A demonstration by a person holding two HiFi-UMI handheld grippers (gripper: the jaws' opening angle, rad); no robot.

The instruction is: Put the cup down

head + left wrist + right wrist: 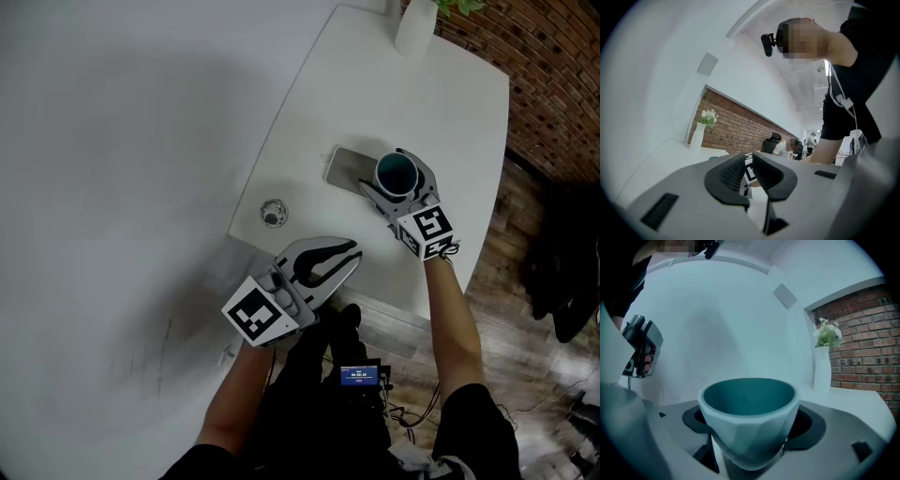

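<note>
Currently the thing nearest to the person is the left gripper [347, 253], which hangs by the near edge of the white worktop [375, 89]. Its jaws are drawn almost together, with only a thin slit between them, and they carry nothing. Just beyond it on the worktop lies a small round clear object [273, 214], which I cannot identify better. Further on, the right gripper [401, 180] has its jaws spread wide around the teal-lined cup [396, 174] and presses it from both sides. The cup is upright and empty, over the right end of a grey rectangular mat [339, 167]; no view shows whether its base touches the mat. I judge that the step in hand is the lowering itself. The next move asks to bring the cup straight down until it rests, then to open the jaws and draw back without tipping it. Nothing seems to stand in the way: the round object is well apart to the left, and the white vase with flowers [415, 26] and the brick wall [553, 84] are far behind.
</note>
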